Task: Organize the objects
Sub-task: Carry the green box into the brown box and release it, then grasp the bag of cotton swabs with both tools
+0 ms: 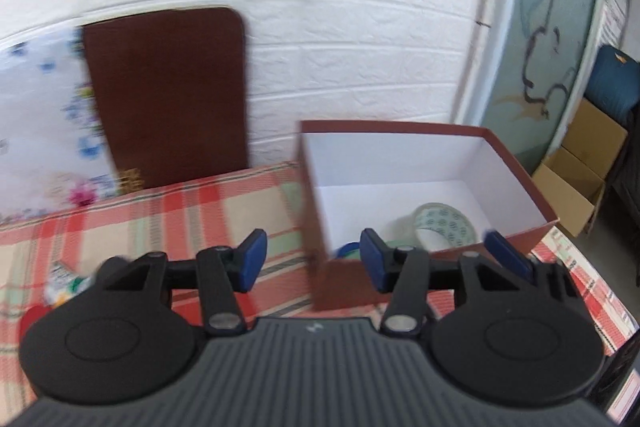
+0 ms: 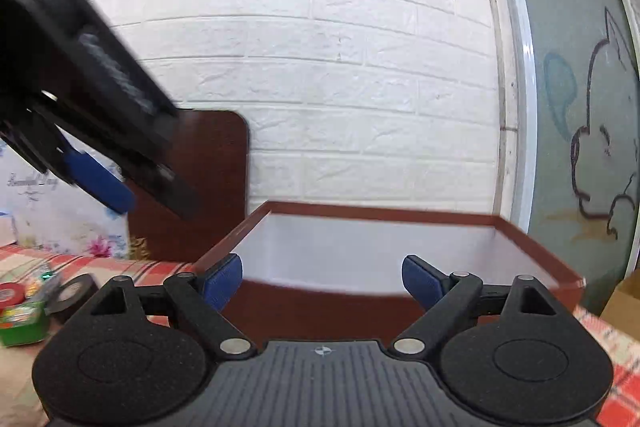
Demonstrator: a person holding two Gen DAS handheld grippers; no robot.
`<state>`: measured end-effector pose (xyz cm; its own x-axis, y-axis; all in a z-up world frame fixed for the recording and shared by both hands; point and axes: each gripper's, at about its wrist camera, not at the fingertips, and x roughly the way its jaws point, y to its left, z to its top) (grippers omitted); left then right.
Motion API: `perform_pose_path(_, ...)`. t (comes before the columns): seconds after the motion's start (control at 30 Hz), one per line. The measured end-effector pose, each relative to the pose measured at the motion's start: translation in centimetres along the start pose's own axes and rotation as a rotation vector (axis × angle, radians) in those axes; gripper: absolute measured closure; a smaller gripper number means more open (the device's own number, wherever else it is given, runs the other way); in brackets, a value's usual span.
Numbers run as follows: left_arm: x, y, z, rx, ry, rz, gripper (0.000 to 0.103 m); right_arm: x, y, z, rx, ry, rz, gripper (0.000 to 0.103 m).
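A red-brown box (image 1: 516,163) with a white inside stands open on the plaid tablecloth (image 1: 200,203). A roll of printed clear tape (image 1: 442,223) lies in it, beside a blue item (image 1: 347,249) that is partly hidden. My left gripper (image 1: 312,259) hovers open over the box's near left corner, with nothing between its pads. My right gripper (image 2: 324,281) stands wide open at the box's near wall (image 2: 312,307), also empty. In the right wrist view the left gripper's blue pad (image 2: 96,183) shows blurred at the upper left.
A red tape roll (image 2: 6,293), a black tape roll (image 2: 76,291) and a green packet (image 2: 24,323) lie on the cloth left of the box. A brown board (image 1: 168,95) leans on the white brick wall. A cardboard carton (image 1: 576,183) sits on the floor at the right.
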<state>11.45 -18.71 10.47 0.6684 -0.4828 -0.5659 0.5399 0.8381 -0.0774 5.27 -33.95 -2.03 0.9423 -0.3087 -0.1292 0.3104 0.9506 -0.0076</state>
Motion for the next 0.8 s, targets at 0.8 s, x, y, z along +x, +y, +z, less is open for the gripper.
perform_pose_path(0.8, -7.0, 14.4, -17.7, -0.352, 0.273, 0.098, 0.044, -11.7, 14.9, -3.8, -0.289, 0.369, 0.475, 0.018)
